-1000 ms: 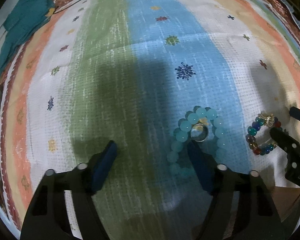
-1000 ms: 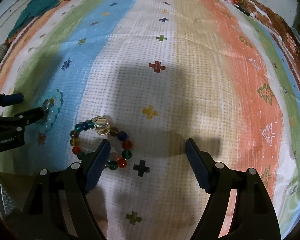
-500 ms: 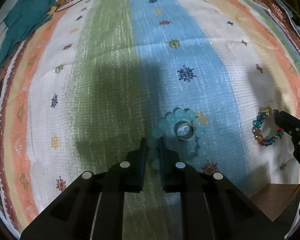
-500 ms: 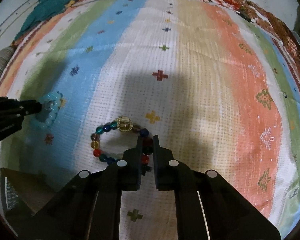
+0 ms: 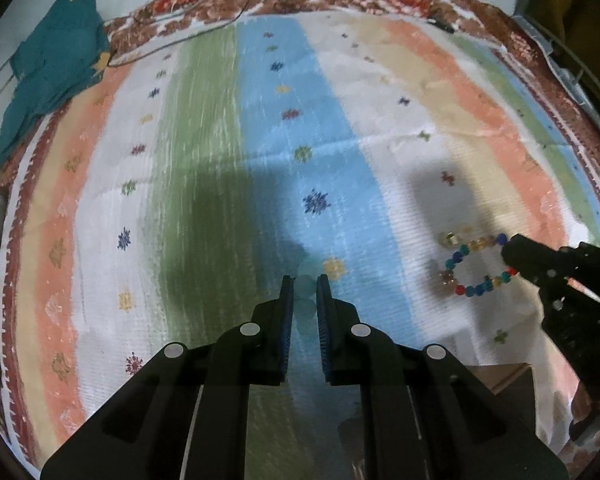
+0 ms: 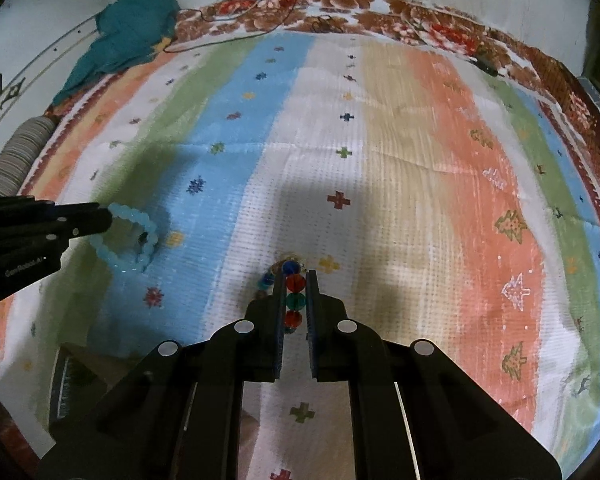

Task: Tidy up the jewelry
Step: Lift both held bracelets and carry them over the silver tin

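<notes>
Left gripper [image 5: 304, 294] clenched on pale blue bracelet [image 6: 126, 240]; loop hangs below its tips. Right gripper [image 6: 295, 294] clenched on multicolour bracelet [image 5: 476, 264], beads strung lengthwise between the pads.

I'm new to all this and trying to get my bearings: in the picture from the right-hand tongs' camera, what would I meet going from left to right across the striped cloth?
The other tongs, holding a pale blue bead bracelet → this camera's own tongs, gripping a multicoloured bead bracelet → the little tree patterns on the orange stripe.

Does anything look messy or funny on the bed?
A teal cloth lies crumpled at the far left corner, and a thin cable trails over the blanket's floral edge. Otherwise nothing stands out.
</notes>
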`<action>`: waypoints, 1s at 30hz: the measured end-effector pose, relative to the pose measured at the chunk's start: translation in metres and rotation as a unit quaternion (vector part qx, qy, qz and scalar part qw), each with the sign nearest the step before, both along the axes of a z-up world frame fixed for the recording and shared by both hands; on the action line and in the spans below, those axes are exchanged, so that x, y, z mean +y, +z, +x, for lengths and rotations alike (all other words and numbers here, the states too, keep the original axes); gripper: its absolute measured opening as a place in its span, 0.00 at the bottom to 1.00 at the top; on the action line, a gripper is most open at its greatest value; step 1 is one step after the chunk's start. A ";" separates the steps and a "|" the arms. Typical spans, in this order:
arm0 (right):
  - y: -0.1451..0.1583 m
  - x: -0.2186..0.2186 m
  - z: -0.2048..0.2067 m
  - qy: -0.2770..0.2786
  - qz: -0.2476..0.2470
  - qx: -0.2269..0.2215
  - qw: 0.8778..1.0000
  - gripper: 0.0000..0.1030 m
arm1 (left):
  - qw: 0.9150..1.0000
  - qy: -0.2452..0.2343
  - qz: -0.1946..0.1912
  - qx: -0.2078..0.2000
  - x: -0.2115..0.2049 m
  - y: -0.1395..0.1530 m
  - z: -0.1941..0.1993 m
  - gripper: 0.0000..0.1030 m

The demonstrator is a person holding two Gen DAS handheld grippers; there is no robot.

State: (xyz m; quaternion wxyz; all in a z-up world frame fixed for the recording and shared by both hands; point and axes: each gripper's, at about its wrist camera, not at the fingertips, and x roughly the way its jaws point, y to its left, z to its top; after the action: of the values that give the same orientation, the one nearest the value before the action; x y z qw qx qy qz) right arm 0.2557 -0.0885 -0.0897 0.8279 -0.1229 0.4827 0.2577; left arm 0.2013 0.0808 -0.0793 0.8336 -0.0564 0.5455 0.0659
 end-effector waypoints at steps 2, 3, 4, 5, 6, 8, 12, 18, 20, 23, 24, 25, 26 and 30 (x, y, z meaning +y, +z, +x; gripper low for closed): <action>0.004 0.000 -0.003 0.002 0.004 -0.002 1.000 0.10 | 1.000 -0.001 0.002 -0.006 -0.003 0.005 -0.001 0.11; 0.005 -0.001 -0.004 0.002 0.005 -0.003 1.000 0.10 | 1.000 -0.002 0.002 -0.009 -0.004 0.008 -0.001 0.11; 0.007 -0.001 -0.005 0.002 0.006 -0.004 1.000 0.10 | 1.000 -0.003 0.003 -0.011 -0.006 0.009 -0.002 0.11; 0.008 -0.002 -0.007 0.002 0.007 -0.006 1.000 0.10 | 1.000 -0.003 0.003 -0.013 -0.006 0.011 -0.003 0.11; 0.009 -0.002 -0.008 0.001 0.008 -0.007 1.000 0.10 | 1.000 -0.004 0.003 -0.015 -0.006 0.013 -0.004 0.11; 0.011 -0.004 -0.010 0.000 0.009 -0.010 1.000 0.10 | 1.000 -0.004 0.002 -0.018 -0.007 0.016 -0.006 0.11; 0.016 -0.008 -0.015 -0.003 0.016 -0.014 1.000 0.10 | 1.000 -0.006 0.002 -0.025 -0.009 0.023 -0.011 0.11; 0.029 -0.009 -0.027 0.007 0.030 -0.030 0.999 0.10 | 0.999 0.000 -0.014 -0.041 -0.012 0.034 -0.020 0.11; 0.034 -0.010 -0.031 0.010 0.032 -0.037 0.999 0.10 | 0.999 -0.002 -0.017 -0.047 -0.015 0.039 -0.023 0.11; 0.043 -0.012 -0.039 0.014 0.040 -0.045 0.998 0.10 | 0.998 -0.007 -0.018 -0.060 -0.019 0.047 -0.029 0.11; 0.046 -0.012 -0.041 0.017 0.043 -0.049 0.998 0.10 | 0.998 -0.007 -0.019 -0.065 -0.020 0.051 -0.031 0.11; 0.049 -0.013 -0.043 0.019 0.045 -0.053 0.997 0.10 | 0.997 -0.008 -0.020 -0.069 -0.021 0.053 -0.033 0.11; 0.052 -0.013 -0.045 0.021 0.046 -0.055 0.997 0.10 | 0.997 -0.009 -0.020 -0.071 -0.022 0.055 -0.035 0.11; 0.062 -0.016 -0.053 0.024 0.057 -0.067 0.996 0.10 | 0.996 -0.016 -0.016 -0.082 -0.029 0.063 -0.044 0.11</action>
State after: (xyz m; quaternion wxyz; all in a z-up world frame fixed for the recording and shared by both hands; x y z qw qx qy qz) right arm 0.2024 -0.1046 -0.0277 0.8577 -0.1041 0.4076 0.2956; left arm 0.1577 0.0522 -0.0165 0.8755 -0.0661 0.4771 0.0387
